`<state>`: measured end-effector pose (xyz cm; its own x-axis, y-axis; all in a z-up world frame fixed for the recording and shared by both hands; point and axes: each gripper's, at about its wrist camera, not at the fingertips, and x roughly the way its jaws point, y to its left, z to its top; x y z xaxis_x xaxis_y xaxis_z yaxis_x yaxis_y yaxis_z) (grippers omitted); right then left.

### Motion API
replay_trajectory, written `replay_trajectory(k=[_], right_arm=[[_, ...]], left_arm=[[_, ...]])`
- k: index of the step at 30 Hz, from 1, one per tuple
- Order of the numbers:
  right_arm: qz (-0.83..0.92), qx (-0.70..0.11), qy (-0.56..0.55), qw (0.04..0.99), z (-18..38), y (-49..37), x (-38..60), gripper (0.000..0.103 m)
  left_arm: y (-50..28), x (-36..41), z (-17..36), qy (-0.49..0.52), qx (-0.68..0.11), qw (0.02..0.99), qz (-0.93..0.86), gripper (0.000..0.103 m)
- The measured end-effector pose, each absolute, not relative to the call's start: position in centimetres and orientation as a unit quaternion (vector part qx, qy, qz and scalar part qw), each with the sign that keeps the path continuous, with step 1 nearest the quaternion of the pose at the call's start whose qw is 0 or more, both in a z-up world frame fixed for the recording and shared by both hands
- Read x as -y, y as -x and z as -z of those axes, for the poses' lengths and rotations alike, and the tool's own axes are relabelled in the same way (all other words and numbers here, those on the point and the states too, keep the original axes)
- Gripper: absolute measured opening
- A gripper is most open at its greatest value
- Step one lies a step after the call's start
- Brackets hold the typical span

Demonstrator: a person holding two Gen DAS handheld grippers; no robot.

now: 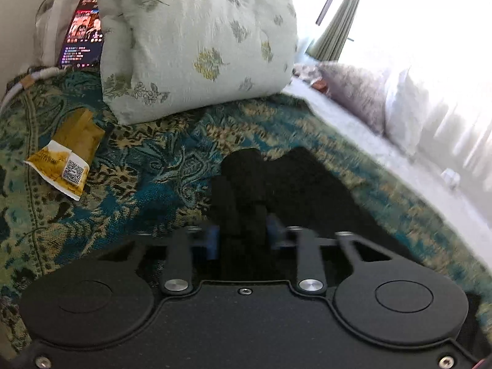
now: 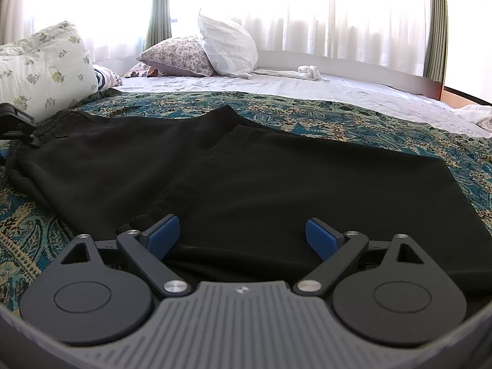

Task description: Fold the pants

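Black pants [image 2: 246, 172] lie spread and partly folded on a teal patterned bedspread [image 2: 338, 117]. My right gripper [image 2: 243, 236] is open, its blue pads [image 2: 161, 235] on either side of the near edge of the pants, low over the cloth. My left gripper [image 1: 243, 230] is shut on a bunched fold of the black pants [image 1: 292, 184], with the blue pads [image 1: 212, 240] pressed against the cloth. The left gripper also shows at the far left of the right wrist view [image 2: 15, 123], at the pants' waistband end.
A pale green floral pillow [image 1: 196, 40] stands just beyond the left gripper, with a lit phone [image 1: 83, 33] beside it. A yellow packet [image 1: 67, 153] lies on the bedspread at left. More pillows [image 2: 215, 46] and white sheets [image 2: 338, 89] lie by the curtained window.
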<state>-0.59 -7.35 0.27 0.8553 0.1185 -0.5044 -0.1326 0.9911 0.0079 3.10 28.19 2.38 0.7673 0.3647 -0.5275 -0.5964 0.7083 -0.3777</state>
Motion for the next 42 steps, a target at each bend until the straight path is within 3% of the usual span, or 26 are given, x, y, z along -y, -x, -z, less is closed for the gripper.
replay_trajectory(k=[8, 17, 25, 28, 30, 35, 42], right_arm=[[-0.087, -0.269, -0.015, 0.959, -1.1, 0.6, 8.4, 0.096], [-0.023, -0.216, -0.122, 0.969, -5.1, 4.9, 17.2, 0.096], [0.086, -0.230, -0.157, 0.957, -4.4, 9.6, 25.3, 0.097], [0.097, -0.239, -0.169, 0.951, -3.7, 10.8, 26.6, 0.097], [0.096, -0.238, -0.180, 0.950, -3.4, 11.1, 27.1, 0.097], [0.077, -0.223, -0.206, 0.950, -3.5, 10.3, 27.7, 0.097], [0.034, -0.224, -0.194, 0.955, -4.1, 7.9, 25.3, 0.097]], left_arm=[[-1.7, -24.3, -7.2, 0.225, -0.158, 0.935, -0.222, 0.011], [0.3, -8.3, -13.4, 0.035, -0.114, 0.992, -0.045, 0.011], [1.5, 7.1, -7.4, -0.074, -0.225, 0.960, 0.151, 0.012], [1.9, 10.3, -4.4, -0.105, -0.278, 0.937, 0.183, 0.018], [2.9, 11.0, -3.9, -0.133, -0.274, 0.934, 0.187, 0.020], [5.9, 9.4, -5.1, -0.128, -0.266, 0.927, 0.233, 0.047], [8.3, 2.0, -9.0, -0.051, -0.248, 0.939, 0.231, 0.052]])
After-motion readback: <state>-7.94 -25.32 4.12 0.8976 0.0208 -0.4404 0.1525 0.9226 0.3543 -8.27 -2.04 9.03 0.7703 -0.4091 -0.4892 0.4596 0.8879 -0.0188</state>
